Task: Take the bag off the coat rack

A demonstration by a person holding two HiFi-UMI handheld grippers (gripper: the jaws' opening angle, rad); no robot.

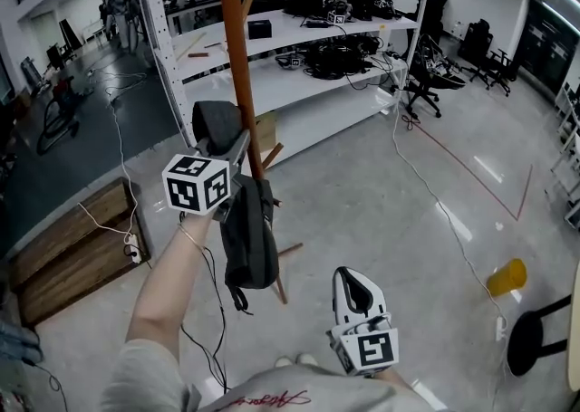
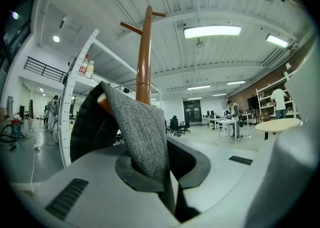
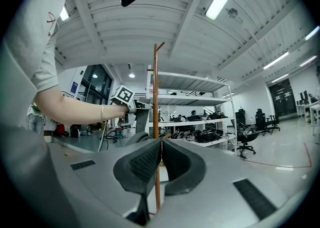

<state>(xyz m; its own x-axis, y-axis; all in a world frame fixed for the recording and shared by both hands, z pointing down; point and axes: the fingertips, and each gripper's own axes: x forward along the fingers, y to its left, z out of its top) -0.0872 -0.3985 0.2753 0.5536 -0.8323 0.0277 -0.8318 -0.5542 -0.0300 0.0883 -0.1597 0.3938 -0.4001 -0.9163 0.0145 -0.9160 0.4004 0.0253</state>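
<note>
left gripper (image 1: 238, 142): raised against the coat rack (image 1: 239, 57), clenched on the bag's strap (image 2: 139, 132); in the left gripper view the grey woven fabric stands pinched between both pads
right gripper (image 1: 352, 280): held low in front of the person's body, well apart from the rack; in the right gripper view its ribbed pads meet with nothing between them
bag (image 1: 249, 240): dark grey, hanging along the rack's pole just below the left gripper, clear of the floor
strap: runs up out of the left jaws and folds over a wooden peg end (image 2: 102, 102) beside the pole, then drops as a darker fold on the far side
coat rack: brown wooden pole, upright, with short pegs sticking out near the top; seen from the right gripper as a thin line behind the closed pads
left forearm (image 1: 170, 285): bare, reaching up to the gripper, a thin bracelet at the wrist
shelving unit (image 1: 313, 71): white metal, just behind the rack, loaded with dark gear and cables
wooden crate (image 1: 71, 252): on the floor to the left, with a white cable trailing over it
yellow cup (image 1: 506, 276): lying on the floor far to the right, near a black stool (image 1: 530, 336)
office chairs (image 1: 433, 77): black, grouped beyond the shelving's right end
floor (image 1: 381, 202): pale and glossy, crossed by a thin cable and red tape lines
</note>
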